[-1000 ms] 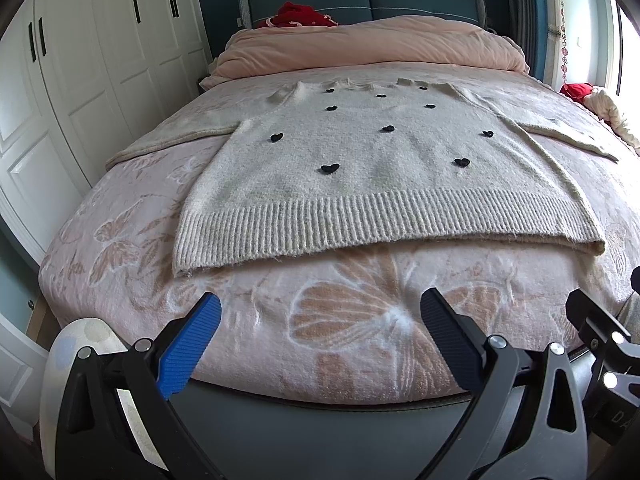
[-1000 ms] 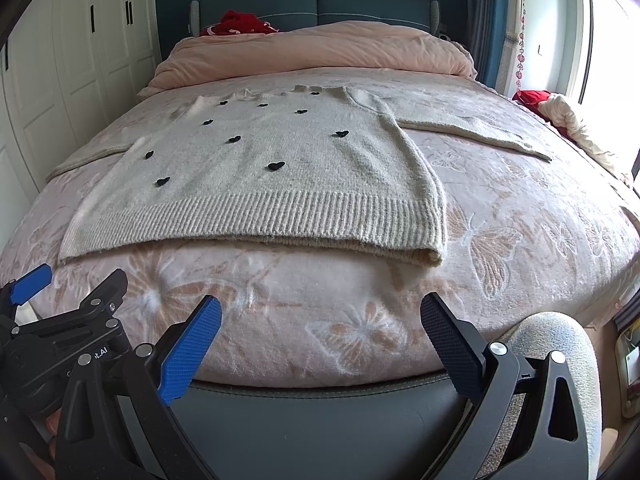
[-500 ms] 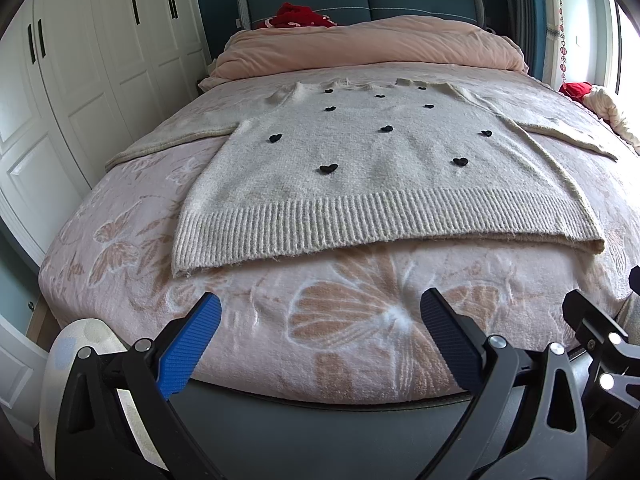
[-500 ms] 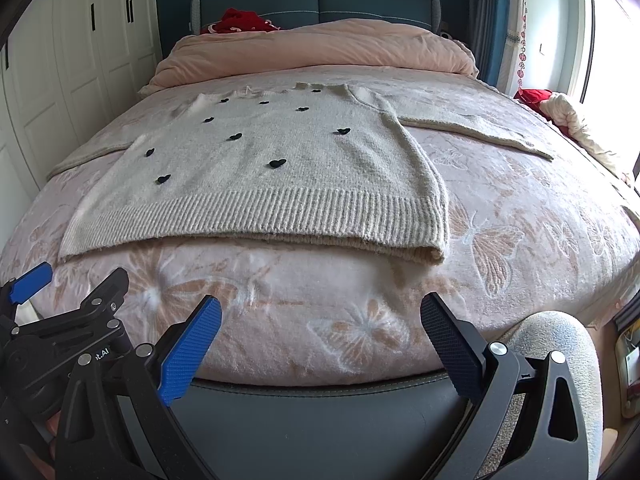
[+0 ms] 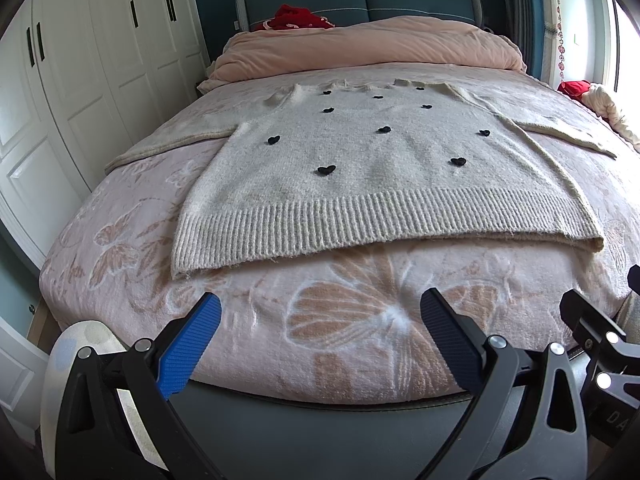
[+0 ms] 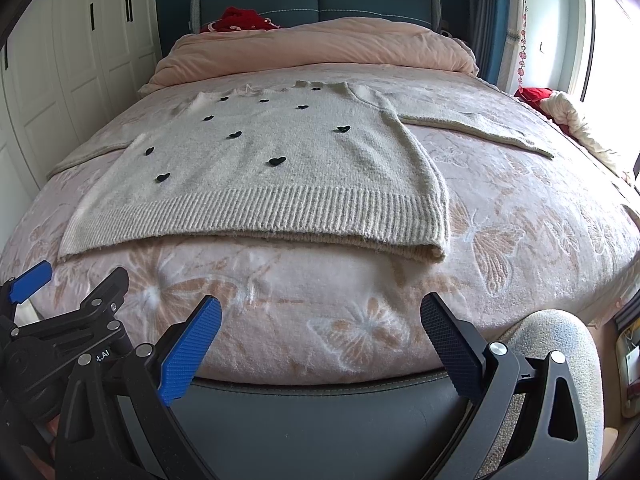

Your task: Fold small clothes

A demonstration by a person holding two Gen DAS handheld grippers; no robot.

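A cream knitted sweater [image 5: 368,176] with small black hearts lies flat on the bed, ribbed hem toward me, both sleeves spread out sideways. It also shows in the right wrist view [image 6: 272,176]. My left gripper [image 5: 320,328] is open and empty, hovering at the foot of the bed below the hem. My right gripper [image 6: 320,330] is open and empty too, beside the left one and just below the hem's right corner. The left gripper's body [image 6: 60,332] shows at the lower left of the right wrist view.
The bed has a pink butterfly blanket [image 5: 360,320] and a dark padded foot edge [image 5: 320,412]. A rolled pink duvet [image 5: 372,48] lies at the headboard. White wardrobes [image 5: 80,80] stand left. Red and white clothes [image 6: 560,108] lie at the bed's right edge.
Both grippers have crept slightly forward toward the sweater; the view barely differs. The jaws stay open.
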